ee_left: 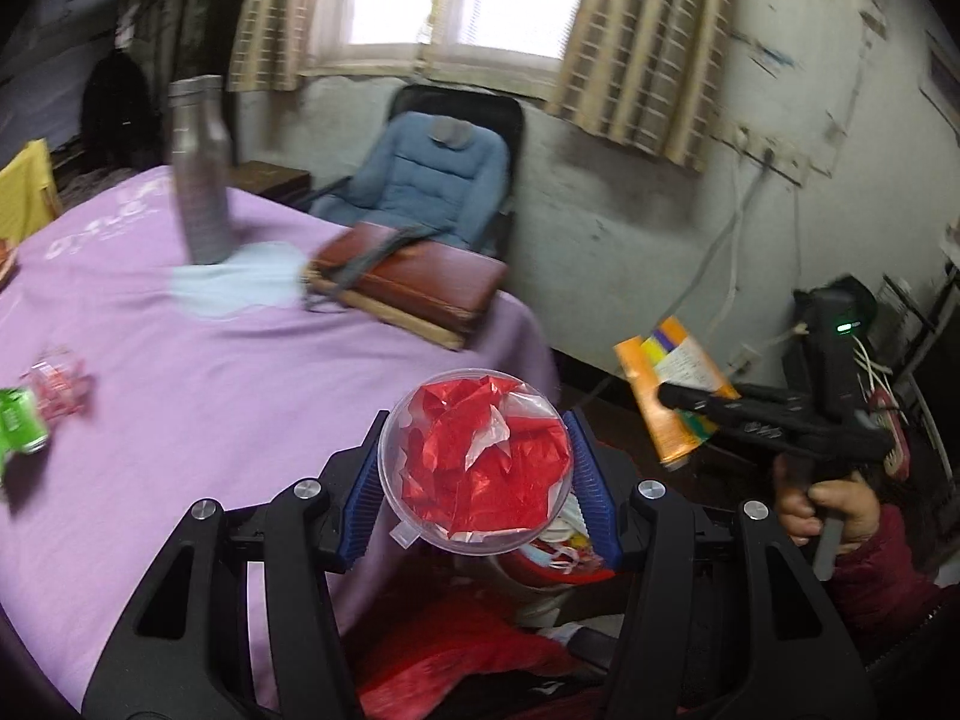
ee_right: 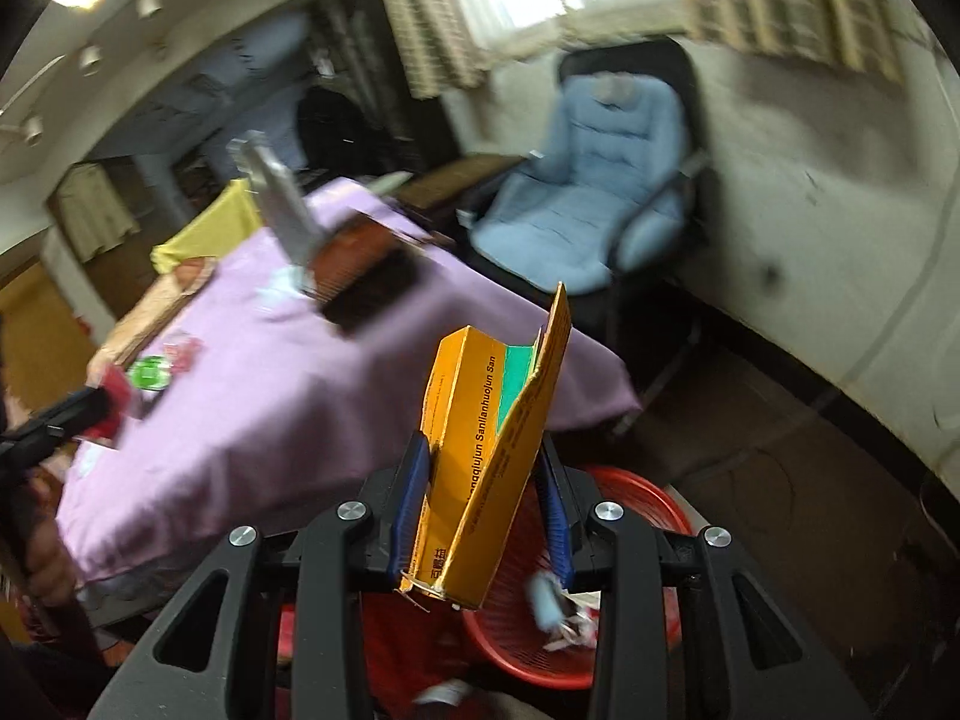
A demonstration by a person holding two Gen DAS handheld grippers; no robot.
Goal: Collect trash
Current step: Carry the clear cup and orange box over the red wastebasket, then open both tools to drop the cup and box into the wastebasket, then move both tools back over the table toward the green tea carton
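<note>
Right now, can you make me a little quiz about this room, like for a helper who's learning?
1. True or false: the left gripper holds a clear cup stuffed with red plastic.
2. What does the right gripper hold: A) a green can, B) an orange box, C) a bottle?
3. What colour is the bin below the box?

Key: 1 true. 2 B. 3 red.
</note>
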